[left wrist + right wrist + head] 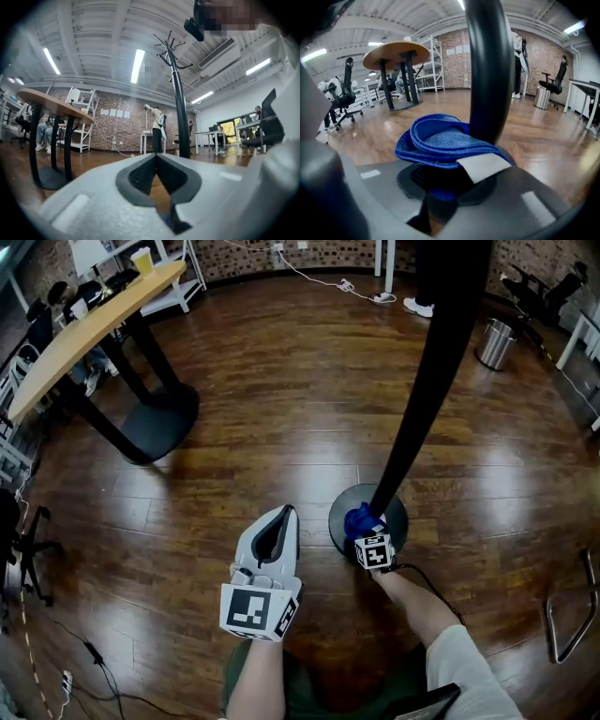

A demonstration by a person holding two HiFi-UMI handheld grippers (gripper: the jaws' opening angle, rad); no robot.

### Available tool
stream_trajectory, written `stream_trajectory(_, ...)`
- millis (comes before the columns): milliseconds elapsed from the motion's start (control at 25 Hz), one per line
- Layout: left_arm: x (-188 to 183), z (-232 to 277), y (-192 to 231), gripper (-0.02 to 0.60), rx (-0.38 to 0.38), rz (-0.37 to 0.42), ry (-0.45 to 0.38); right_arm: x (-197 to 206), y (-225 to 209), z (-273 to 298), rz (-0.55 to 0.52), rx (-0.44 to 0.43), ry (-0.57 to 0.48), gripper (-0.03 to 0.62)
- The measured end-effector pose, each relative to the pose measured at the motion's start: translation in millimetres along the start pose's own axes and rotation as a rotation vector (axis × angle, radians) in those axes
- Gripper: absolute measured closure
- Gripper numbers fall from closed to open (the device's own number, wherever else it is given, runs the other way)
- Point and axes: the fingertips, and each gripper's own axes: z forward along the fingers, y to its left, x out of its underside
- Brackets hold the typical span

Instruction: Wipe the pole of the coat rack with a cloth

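Dark wooden floor (281,399) fills the head view, with a round-edged wooden table (84,329) on black legs at the upper left of the frame. Your coat rack's black pole (427,381) runs from the top right down to its round black base (342,512) at lower centre. Your right gripper (366,531) sits low at the foot of the pole, its jaws clamped on the blue cloth (440,140), which bunches out ahead of the jaws and presses against the pole just above the base. Your left gripper (287,512) hangs to the left of the base, apart from the pole, its jaws closed together with nothing between them. Only the left gripper view shows the rack's hooks (171,49) at the pole's top; only the right gripper view shows the cloth's white label (483,166).
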Motion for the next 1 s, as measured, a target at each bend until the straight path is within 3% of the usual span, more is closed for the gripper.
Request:
stream_trajectory(80, 3, -3, -2, 0.581, 0.011, 0.001, 0.004, 25, 5, 13, 0.005, -0.013, 0.041, 0.491)
stream_trajectory(160, 7, -2, -4, 0.581, 0.021, 0.004, 0.012, 13, 10, 12, -0.015, -0.032, 0.003, 0.491)
stream_trajectory(280, 10, 5, 0, 0.581, 0.02, -0.001, 0.039, -89, 27, -28, -0.047, -0.11, -0.208, 0.491)
stream_trajectory(360, 7, 5, 3, 0.581, 0.004, -0.033, 0.052, -195, 53, -119, -0.079, -0.197, -0.434, 0.491)
stream_trajectory(440, -11, 1, 0, 0.581, -0.007, -0.065, 0.034, -300, 77, -263, -0.14, -0.254, -0.735, 0.491)
stream_trajectory(520, -44, -1, -16, 0.581, 0.013, -0.047, 0.021, -362, 81, -396, -0.152, -0.256, -0.972, 0.491)
stream_trajectory(560, -67, -1, -27, 0.581, 0.026, -0.028, 0.023, -375, 77, -444, -0.132, -0.251, -1.018, 0.491)
stream_trajectory(760, -235, 8, -64, 0.581, 0.049, 0.052, -0.007, -423, 59, -564, -0.087, -0.228, -0.989, 0.491)
stream_trajectory(880, -328, 1, -86, 0.581, 0.087, 0.017, 0.032, -461, 65, -631, -0.038, -0.241, -0.926, 0.491)
stream_trajectory(1000, -410, -24, -111, 0.581, 0.153, 0.008, 0.071, -498, 88, -705, 0.036, -0.324, -0.851, 0.49)
